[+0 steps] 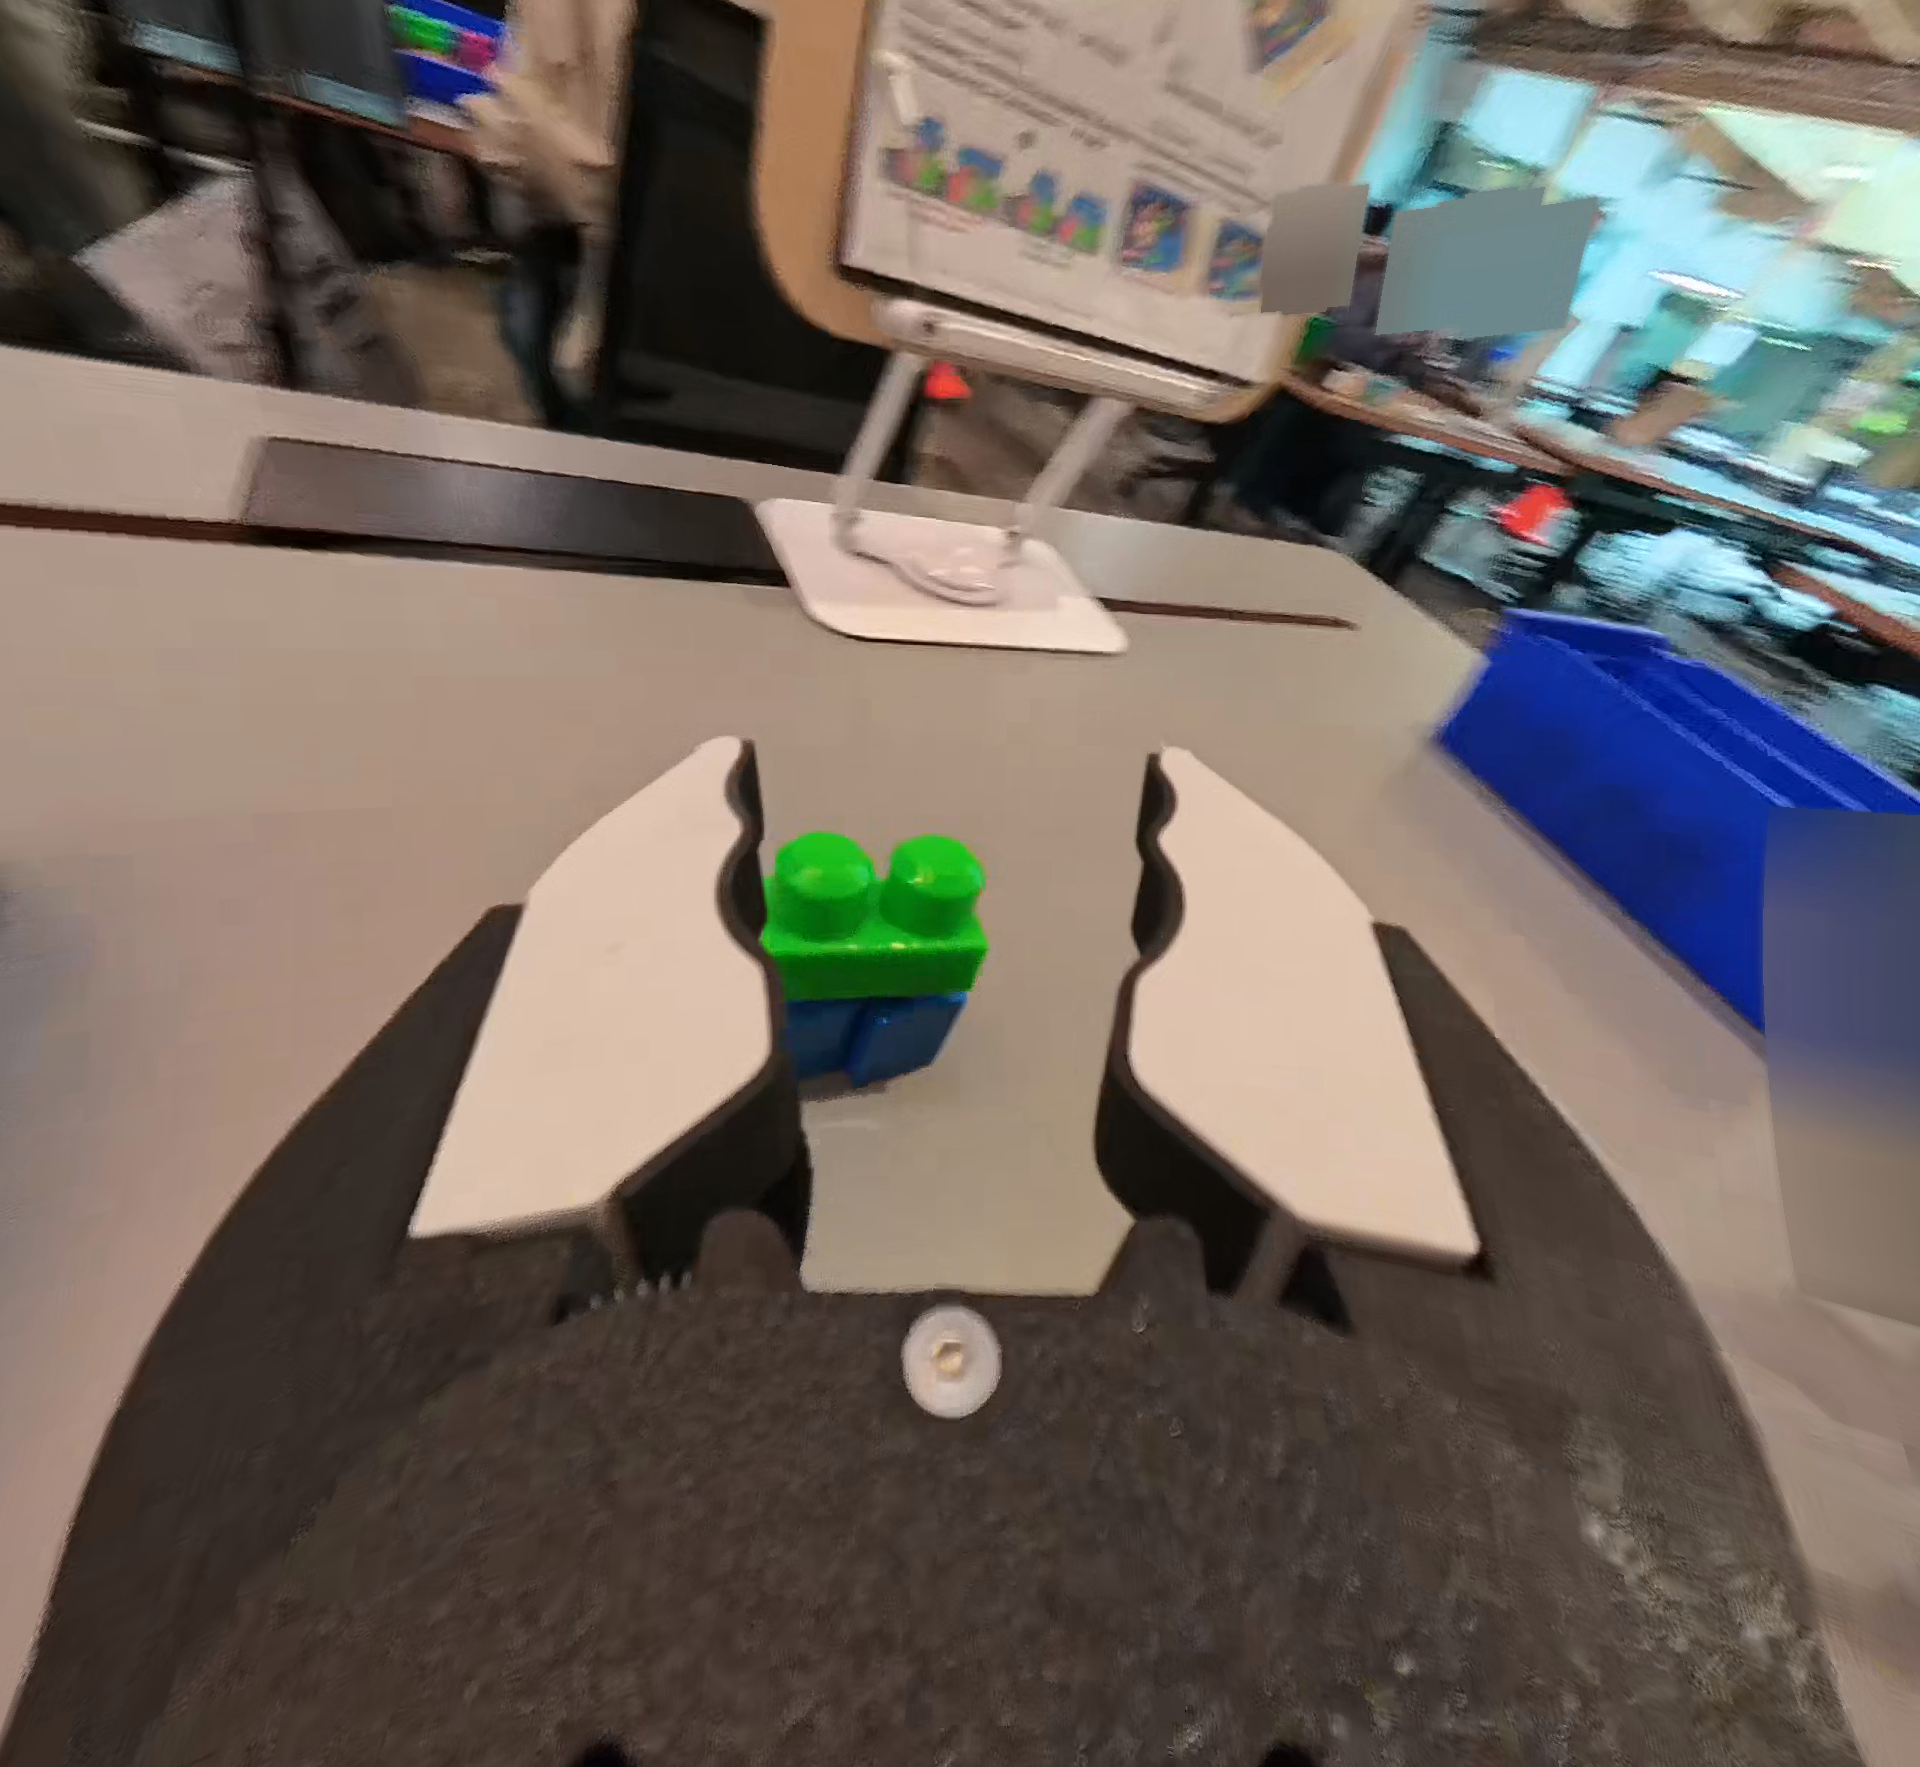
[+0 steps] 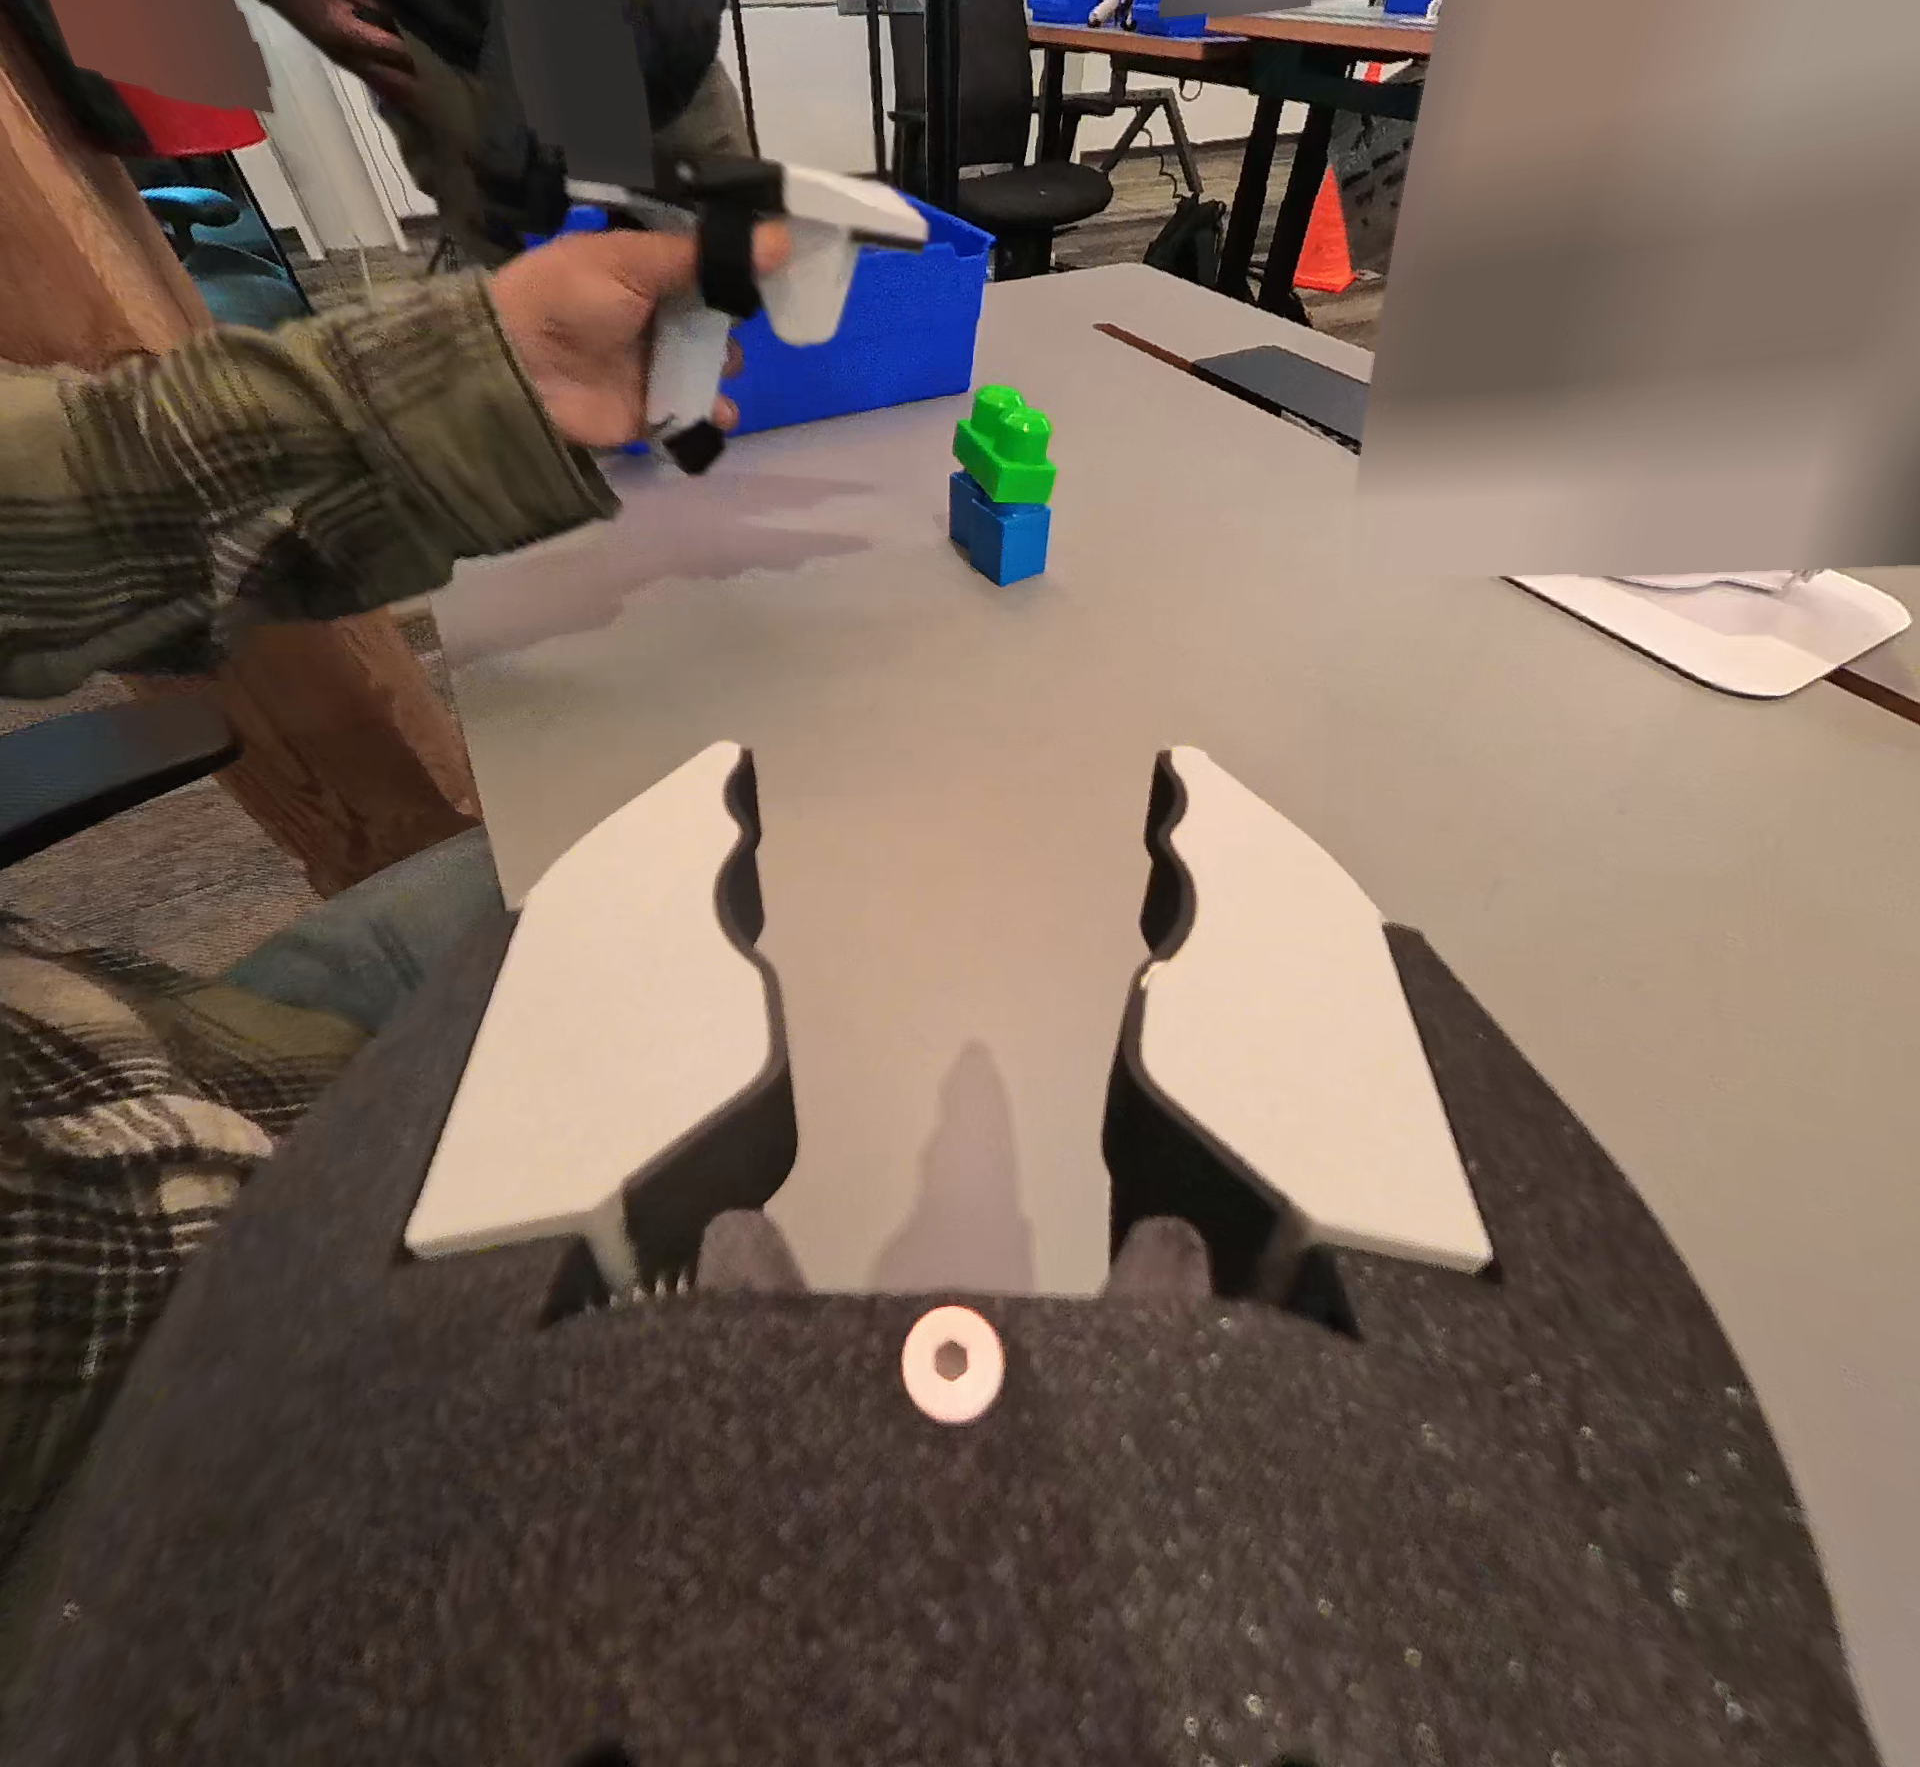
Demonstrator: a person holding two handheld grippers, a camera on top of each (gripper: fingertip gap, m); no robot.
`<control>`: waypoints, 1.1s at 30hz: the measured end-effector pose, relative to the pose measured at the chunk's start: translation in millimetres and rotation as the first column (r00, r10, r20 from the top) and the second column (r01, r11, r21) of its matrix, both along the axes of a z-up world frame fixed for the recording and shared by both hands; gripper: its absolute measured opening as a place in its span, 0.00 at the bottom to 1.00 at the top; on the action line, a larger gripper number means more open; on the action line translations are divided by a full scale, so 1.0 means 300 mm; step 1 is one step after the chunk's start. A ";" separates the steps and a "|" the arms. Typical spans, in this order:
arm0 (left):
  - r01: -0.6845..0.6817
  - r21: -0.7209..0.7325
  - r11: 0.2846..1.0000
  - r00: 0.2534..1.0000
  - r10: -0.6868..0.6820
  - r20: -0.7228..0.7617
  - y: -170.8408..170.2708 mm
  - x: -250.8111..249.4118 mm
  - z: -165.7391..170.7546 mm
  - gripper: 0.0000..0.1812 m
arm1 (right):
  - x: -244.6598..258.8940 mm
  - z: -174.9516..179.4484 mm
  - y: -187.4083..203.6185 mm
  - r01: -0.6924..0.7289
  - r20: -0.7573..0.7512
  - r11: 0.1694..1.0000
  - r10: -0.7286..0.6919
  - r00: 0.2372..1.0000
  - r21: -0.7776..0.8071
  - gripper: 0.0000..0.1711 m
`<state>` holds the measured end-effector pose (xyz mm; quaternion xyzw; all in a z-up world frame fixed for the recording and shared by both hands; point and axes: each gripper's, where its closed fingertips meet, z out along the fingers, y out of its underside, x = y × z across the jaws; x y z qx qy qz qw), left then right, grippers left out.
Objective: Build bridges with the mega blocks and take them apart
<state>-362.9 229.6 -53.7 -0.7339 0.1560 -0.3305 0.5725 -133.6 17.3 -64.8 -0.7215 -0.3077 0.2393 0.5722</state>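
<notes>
A green two-stud block point(image 1: 873, 917) sits on a blue block point(image 1: 873, 1031), slightly skewed, standing on the grey table point(image 1: 364, 730). In the left wrist view the stack shows between my left gripper's point(image 1: 945, 761) open fingers, close to the left finger, not gripped. The right wrist view shows the same stack point(image 2: 1003, 481) in mid-table, with the hand-held left gripper point(image 2: 821, 263) raised above and to its left. My right gripper point(image 2: 951, 761) is open and empty over the near table, well short of the stack.
A blue bin point(image 1: 1662, 782) stands at the table's edge, also behind the left gripper in the right wrist view point(image 2: 883, 335). A white stand base point(image 1: 956, 605) holds an instruction sheet at the back. A person in a plaid sleeve point(image 2: 260, 470) holds the left gripper.
</notes>
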 end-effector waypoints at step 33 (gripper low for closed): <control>0.764 -0.210 0.611 0.455 -0.740 -0.495 0.064 0.077 -0.405 0.59 | -0.168 -0.007 0.087 -0.036 0.159 0.998 0.044 0.986 -0.057 0.44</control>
